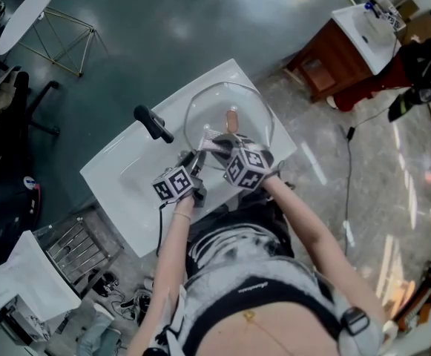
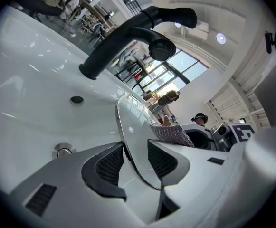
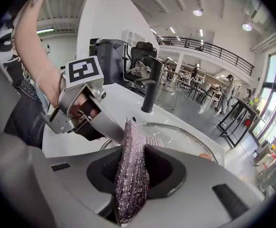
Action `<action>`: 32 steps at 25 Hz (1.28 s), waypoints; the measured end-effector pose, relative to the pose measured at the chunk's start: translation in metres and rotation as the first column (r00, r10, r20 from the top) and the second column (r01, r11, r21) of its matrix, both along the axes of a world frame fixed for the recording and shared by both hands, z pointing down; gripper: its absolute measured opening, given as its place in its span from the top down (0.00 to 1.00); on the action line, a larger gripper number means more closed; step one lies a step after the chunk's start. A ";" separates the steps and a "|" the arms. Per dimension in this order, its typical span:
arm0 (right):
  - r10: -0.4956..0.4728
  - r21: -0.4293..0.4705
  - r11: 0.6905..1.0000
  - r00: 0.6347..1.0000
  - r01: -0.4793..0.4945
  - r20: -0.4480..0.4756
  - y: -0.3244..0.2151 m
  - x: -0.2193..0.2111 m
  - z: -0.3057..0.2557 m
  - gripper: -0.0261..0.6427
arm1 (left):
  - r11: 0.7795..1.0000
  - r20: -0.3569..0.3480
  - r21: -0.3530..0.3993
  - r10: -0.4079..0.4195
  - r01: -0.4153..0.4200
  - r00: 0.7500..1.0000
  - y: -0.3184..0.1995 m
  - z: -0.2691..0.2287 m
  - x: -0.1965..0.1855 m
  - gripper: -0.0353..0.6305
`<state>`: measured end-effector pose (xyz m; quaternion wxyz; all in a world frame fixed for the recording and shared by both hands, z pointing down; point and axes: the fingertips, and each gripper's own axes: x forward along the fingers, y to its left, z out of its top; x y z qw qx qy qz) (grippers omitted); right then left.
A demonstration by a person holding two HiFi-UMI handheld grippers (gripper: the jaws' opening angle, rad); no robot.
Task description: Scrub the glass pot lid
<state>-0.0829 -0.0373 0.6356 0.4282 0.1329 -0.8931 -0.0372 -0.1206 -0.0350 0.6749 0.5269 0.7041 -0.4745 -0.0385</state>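
The right gripper is squeezing a folded scrubbing cloth between its jaws, and the cloth's tip is lying against the glass lid. Just beside it, the left gripper is pinching the lid's near rim, one jaw on either face of the glass. The lid is sitting over the white sink, with the black faucet standing beyond.

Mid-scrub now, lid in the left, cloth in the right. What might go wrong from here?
1. The left gripper grips the glass lid only at its rim, tilted over the sink; scrubbing pressure may lever it loose, and it could fall and crack.
2. The scrub cloth is only pinched in the right gripper; it might pull out.
3. The faucet stands close; a swinging lid could strike it.
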 end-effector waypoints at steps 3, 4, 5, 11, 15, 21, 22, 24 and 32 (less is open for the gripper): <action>0.042 0.008 0.999 0.999 -0.042 0.010 -0.005 -0.011 0.001 0.81 | 1.000 -0.002 0.006 0.006 -0.006 1.000 -0.001 -0.004 0.001 0.71; 0.044 0.014 0.999 0.999 -0.045 0.012 -0.006 -0.014 0.001 0.81 | 1.000 -0.003 0.006 0.008 -0.008 1.000 -0.001 -0.003 0.000 0.71; 0.043 0.019 0.999 0.999 -0.043 0.011 -0.006 -0.015 0.002 0.81 | 1.000 -0.003 0.005 0.010 -0.010 1.000 -0.001 -0.002 0.000 0.71; -0.017 0.016 1.000 1.000 0.017 -0.003 0.001 -0.011 0.003 0.81 | 1.000 -0.007 0.002 0.011 -0.011 1.000 -0.001 -0.003 0.000 0.71; -0.037 0.008 0.999 0.999 0.037 -0.009 0.006 -0.007 0.004 0.81 | 1.000 -0.008 0.001 0.011 -0.011 1.000 -0.001 -0.003 0.000 0.71; -0.094 0.009 0.996 0.995 0.094 -0.015 0.016 0.009 0.005 0.81 | 1.000 -0.006 -0.004 0.010 -0.010 1.000 -0.001 -0.002 -0.001 0.71; -0.096 0.002 0.995 0.995 0.096 -0.009 0.017 0.013 0.004 0.81 | 1.000 -0.005 -0.006 0.010 -0.010 1.000 -0.001 -0.001 -0.001 0.71; -0.101 -0.019 0.995 0.995 0.101 0.001 0.018 0.022 0.004 0.81 | 1.000 -0.004 -0.009 0.012 -0.012 1.000 -0.001 -0.001 -0.002 0.71; -0.004 -0.086 0.996 0.997 0.010 0.074 0.003 0.074 -0.002 0.81 | 1.000 0.006 -0.012 0.006 -0.006 1.000 -0.001 -0.002 -0.001 0.71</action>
